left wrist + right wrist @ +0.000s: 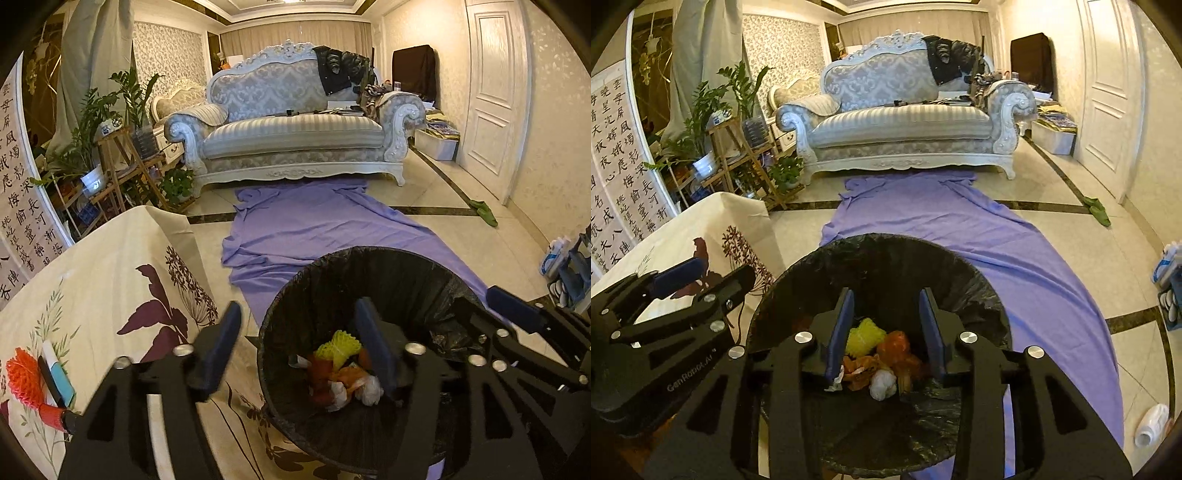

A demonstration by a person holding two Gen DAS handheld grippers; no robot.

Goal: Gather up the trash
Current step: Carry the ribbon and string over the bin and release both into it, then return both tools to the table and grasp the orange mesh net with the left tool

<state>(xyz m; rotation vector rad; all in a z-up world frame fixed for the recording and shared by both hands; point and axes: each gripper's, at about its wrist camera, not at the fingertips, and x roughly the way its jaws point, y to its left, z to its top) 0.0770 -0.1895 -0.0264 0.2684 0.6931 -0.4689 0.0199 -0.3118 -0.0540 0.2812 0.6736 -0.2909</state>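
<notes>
A black-lined trash bin [406, 258] [820, 254] stands on the floor beside the table. Inside lie trash pieces: a yellow foam net [340, 345] [864, 334], orange wrappers [897, 347] and a white crumpled wad [369, 391] [882, 384]. My left gripper [299, 325] is open and empty, straddling the bin's left rim. My right gripper [886, 306] is open and empty, above the bin's mouth; it also shows in the left wrist view [513, 306]. The left gripper shows at the left in the right wrist view [679, 273].
A table with a floral cloth [92, 277] holds an orange paper flower [24, 380] and a white-blue item [59, 373]. A purple sheet [314, 221] runs to the sofa [291, 122]. A white bottle [1152, 424] lies on the floor at right. Plants [92, 122] stand at left.
</notes>
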